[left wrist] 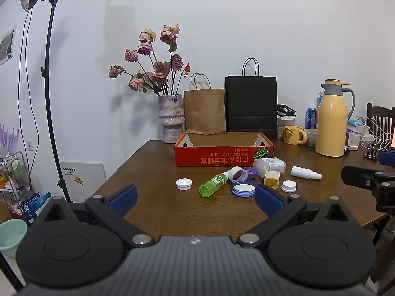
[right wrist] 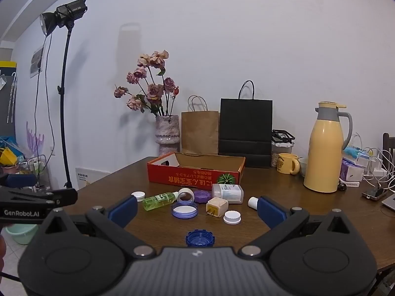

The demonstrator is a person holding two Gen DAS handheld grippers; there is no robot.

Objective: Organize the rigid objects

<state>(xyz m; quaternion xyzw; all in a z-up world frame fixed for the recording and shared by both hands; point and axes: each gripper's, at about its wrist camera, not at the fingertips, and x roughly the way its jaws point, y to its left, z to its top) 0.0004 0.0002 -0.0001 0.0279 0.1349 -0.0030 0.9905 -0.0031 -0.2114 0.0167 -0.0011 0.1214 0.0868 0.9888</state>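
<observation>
Both tongs are spread wide and hold nothing. The left tongs (left wrist: 195, 197) hover over the near edge of the brown desk (left wrist: 153, 167), and the right tongs (right wrist: 197, 207) hover beside them.

The small things lie in a loose group on the desk, just in front of the red cardboard box (left wrist: 223, 154), which is open; its floor is mostly hidden by its front wall. The green bottle (left wrist: 213, 184) lies on its side. Near it are a white cap (left wrist: 184, 184), a blue-rimmed lid (left wrist: 244, 189), a purple lid (left wrist: 250, 172) partly covered by a white ring-shaped piece (left wrist: 235, 173), a cream plug adapter (left wrist: 271, 179), a clear box with a label (left wrist: 269, 165) and a second white cap (left wrist: 289, 186). The white spray bottle (left wrist: 306, 172) is whole in the left view, but in the right view a blue pad of the tongs covers most of it. A dark blue cap (right wrist: 200, 238) shows only in the right view, its near side cut off by the tool body.
</observation>
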